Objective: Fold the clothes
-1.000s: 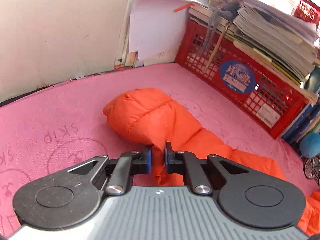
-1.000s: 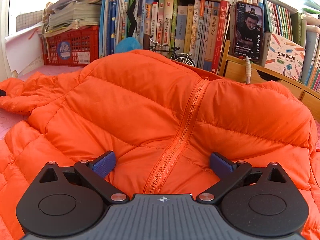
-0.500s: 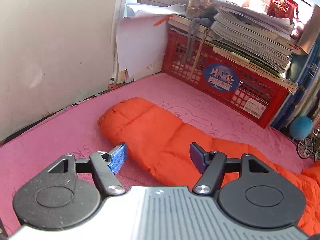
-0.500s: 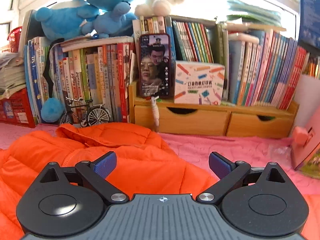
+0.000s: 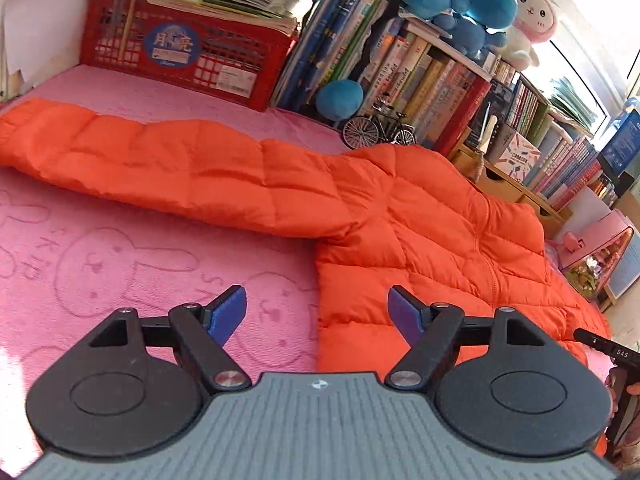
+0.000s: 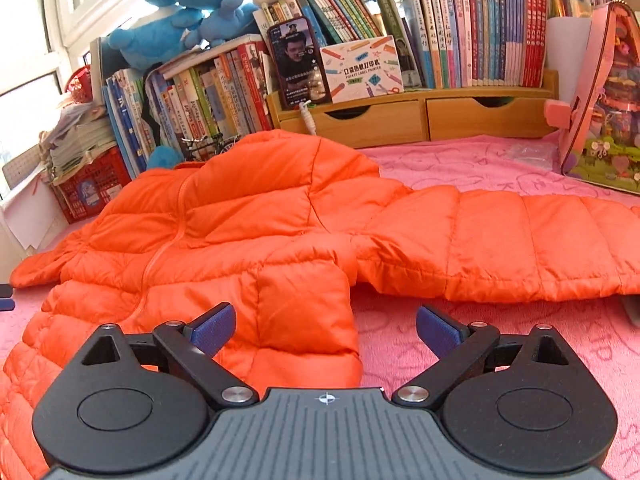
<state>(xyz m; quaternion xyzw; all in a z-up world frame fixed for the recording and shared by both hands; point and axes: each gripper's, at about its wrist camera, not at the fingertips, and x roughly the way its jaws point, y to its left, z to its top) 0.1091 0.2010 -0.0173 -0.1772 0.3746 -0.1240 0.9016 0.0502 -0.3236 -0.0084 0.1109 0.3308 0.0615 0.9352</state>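
Observation:
An orange puffer jacket (image 5: 420,216) lies front up on the pink mat (image 5: 120,260), zip closed. One sleeve (image 5: 160,160) stretches out to the left, the other sleeve (image 6: 500,240) to the right. My left gripper (image 5: 317,296) hovers over the jacket's left bottom edge. Its jaws are opening and nothing is between them. Above the jacket's (image 6: 240,232) right bottom corner hangs my right gripper (image 6: 324,312), open, with a puffed fold of the hem below the gap and no pad pressing on it.
A red crate (image 5: 180,52) stacked with papers stands at the back left, with rows of books, a model bicycle (image 5: 378,128) and plush toys beside it. A wooden drawer shelf (image 6: 400,120) and a pink toy bag (image 6: 600,120) bound the back right.
My left gripper let go of the left sleeve, opened and swung right to the jacket's bottom edge. The right gripper stayed open and moved from the chest to the right hem.

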